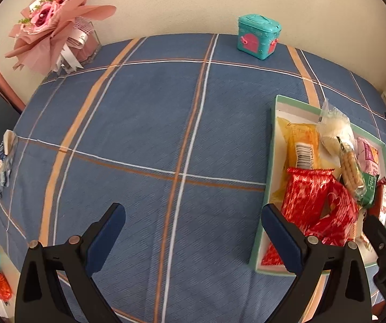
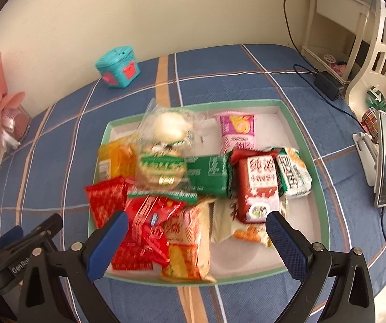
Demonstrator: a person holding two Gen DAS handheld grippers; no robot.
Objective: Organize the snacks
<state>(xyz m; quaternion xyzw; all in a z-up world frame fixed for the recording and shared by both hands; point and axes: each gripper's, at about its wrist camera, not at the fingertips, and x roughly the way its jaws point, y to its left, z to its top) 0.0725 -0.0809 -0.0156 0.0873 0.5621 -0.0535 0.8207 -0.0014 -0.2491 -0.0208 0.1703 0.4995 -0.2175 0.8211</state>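
While the left gripper [image 1: 193,231] hangs open over bare cloth [image 1: 144,134], the snacks [image 2: 193,177] all lie heaped in the tray [image 2: 324,202] off to its right, near the desk's right edge. The right gripper [image 2: 197,235], also open and empty, sits at the tray's near rim, pile dead ahead, so it's nearer.

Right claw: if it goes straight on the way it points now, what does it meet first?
Probably the orange snack packet in the green-rimmed tray, lying between the open fingers of the right claw. Depth is unclear, so the neighbouring red packet could come first.
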